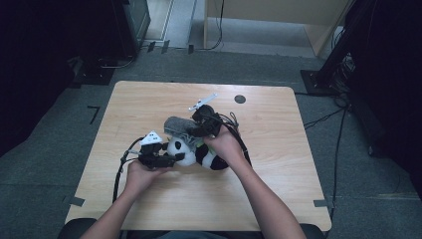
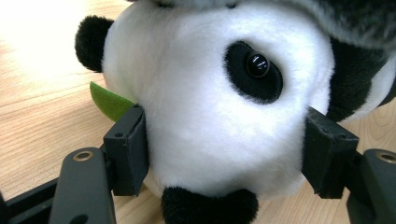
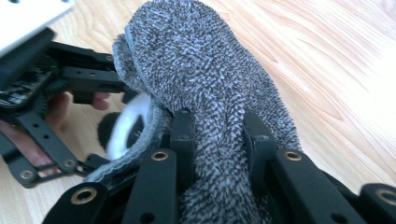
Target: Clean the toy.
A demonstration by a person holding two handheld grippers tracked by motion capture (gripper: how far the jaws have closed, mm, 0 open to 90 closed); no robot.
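A plush panda [image 1: 196,152] is seen lying near the middle of the wooden worktop [image 1: 278,149], its white head turned toward the person's left and its black-and-white body toward the right. A fuzzy grey sock [image 1: 180,126] is drawn over the top of the head like a cap; in the left gripper view its grey edge [image 2: 355,18] sits just above the panda's eye [image 2: 257,64]. A small green felt leaf [image 2: 109,100] is visible beside the head, next to one black ear [image 2: 91,42].

The head is clamped by the left gripper [image 1: 164,158]: in its own view the two black pads are pressed into the white plush on either side of the face [image 2: 219,126]. The sock is pinched by the right gripper [image 1: 206,119], whose jaws are nearly closed, with a fold of the grey knit [image 3: 217,140] squeezed between them; the sock's open rim is stretched toward the white of the panda [image 3: 128,123].

Each gripper is held in a hand, the forearms entering from the near edge of the worktop. A grey plate [image 1: 152,138] is carried on the left gripper, and a cable [image 1: 119,174] trails from it across the wood. A dark round spot [image 1: 240,98] is seen near the far edge of the worktop.
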